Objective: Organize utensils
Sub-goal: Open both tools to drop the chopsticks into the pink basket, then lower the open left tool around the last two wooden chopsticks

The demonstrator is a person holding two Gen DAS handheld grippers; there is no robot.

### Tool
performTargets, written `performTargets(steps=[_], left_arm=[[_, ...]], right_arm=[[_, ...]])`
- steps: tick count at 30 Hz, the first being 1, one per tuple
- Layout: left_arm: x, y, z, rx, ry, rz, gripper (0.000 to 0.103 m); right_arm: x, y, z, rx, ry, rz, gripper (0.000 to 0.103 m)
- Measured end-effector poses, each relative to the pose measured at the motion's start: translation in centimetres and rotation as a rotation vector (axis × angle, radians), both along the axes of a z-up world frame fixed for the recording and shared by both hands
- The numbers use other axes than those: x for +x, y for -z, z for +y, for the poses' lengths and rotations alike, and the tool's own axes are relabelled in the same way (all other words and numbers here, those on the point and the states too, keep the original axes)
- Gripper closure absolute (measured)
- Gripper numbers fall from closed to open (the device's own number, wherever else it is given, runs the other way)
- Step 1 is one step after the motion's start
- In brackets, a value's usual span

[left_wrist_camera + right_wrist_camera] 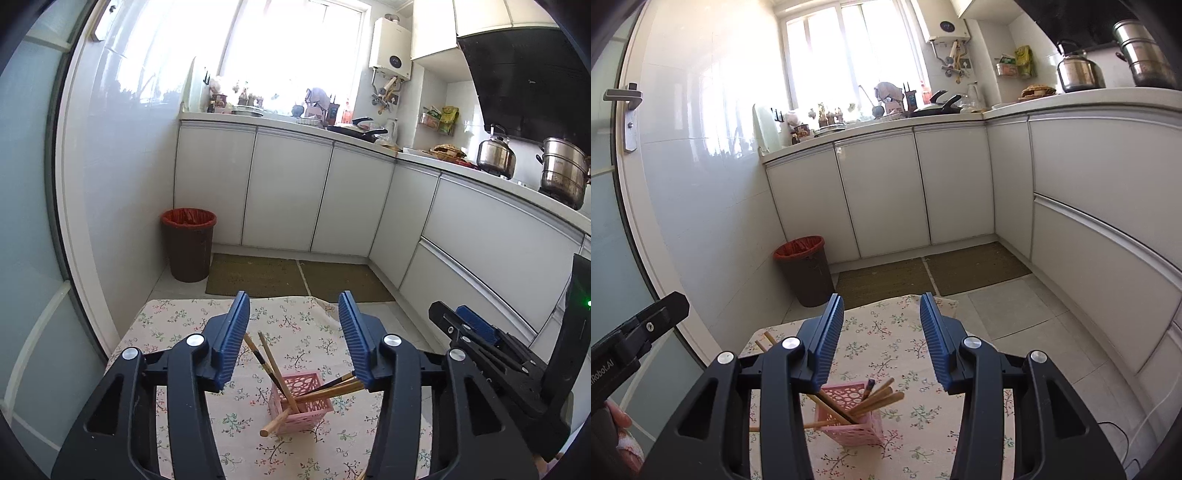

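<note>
The right gripper (882, 339) hangs above the desk (886, 332) with its jaws spread wide and empty. Below it, a pink perforated holder (855, 424) stands on the floral cloth, containing several wooden chopsticks (882, 400) that lean outward. The left gripper (639, 328) enters at the left edge.
</note>
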State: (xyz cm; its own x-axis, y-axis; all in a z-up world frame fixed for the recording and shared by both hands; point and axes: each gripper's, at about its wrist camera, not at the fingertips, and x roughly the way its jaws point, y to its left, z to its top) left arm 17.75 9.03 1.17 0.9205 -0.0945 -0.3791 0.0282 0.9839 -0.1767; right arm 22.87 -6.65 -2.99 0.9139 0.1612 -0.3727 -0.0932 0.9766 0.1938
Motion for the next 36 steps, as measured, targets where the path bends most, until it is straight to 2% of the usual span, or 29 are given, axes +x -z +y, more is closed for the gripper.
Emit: performTargets(steps=[2, 4, 5, 7, 11, 14, 18, 23, 27, 31, 33, 36], left_arm=[[-0.6, 0.0, -0.7, 0.020, 0.003, -0.002, 0.044], [-1.1, 0.1, -1.5, 0.043, 0.005, -0.006, 0.040], [-1.3, 0.2, -1.9, 0.057, 0.005, -0.008, 0.037], [-1.8, 0.4, -2.7, 0.084, 0.003, -0.015, 0.031], [-2.7, 1.2, -3.9, 0.119, 0.014, -0.009, 0.021], [-3.1, 2.4, -4.6, 0.116, 0.032, 0.023, 0.008], [-3.1, 4.8, -5.9, 0.119, 0.095, 0.118, 0.007], [-2.3, 8.5, -8.4, 0.167, 0.199, 0.274, 0.007], [-1.1, 12.3, -11.2, 0.242, 0.281, 0.418, 0.007], [0.5, 17.7, -13.7, 0.336, 0.352, 0.567, 0.007], [1.3, 20.2, -14.4, 0.399, 0.343, 0.595, 0.007], [2.8, 22.5, -14.9, 0.470, 0.319, 0.576, 0.008]], right_arm=[[-1.1, 0.0, -0.9, 0.003, 0.021, -0.007, 0.047], [-2.1, 0.2, -2.1, 0.022, 0.052, -0.009, 0.033], [-2.6, 0.4, -2.8, 0.035, 0.069, -0.004, 0.031], [-3.4, 1.3, -4.3, 0.067, 0.096, 0.020, 0.020], [-4.4, 2.9, -6.9, 0.122, 0.126, 0.095, 0.008], [-5.6, 4.0, -8.5, 0.135, 0.157, 0.138, 0.007], [-7.0, 5.2, -10.8, 0.151, 0.223, 0.181, 0.007], [-8.4, 6.3, -13.8, 0.221, 0.306, 0.227, 0.007], [-8.4, 7.3, -15.1, 0.269, 0.327, 0.288, 0.007], [-8.0, 8.5, -15.5, 0.255, 0.348, 0.342, 0.007], [-7.7, 9.2, -15.7, 0.262, 0.349, 0.369, 0.007], [-7.2, 10.0, -16.2, 0.290, 0.338, 0.413, 0.007]])
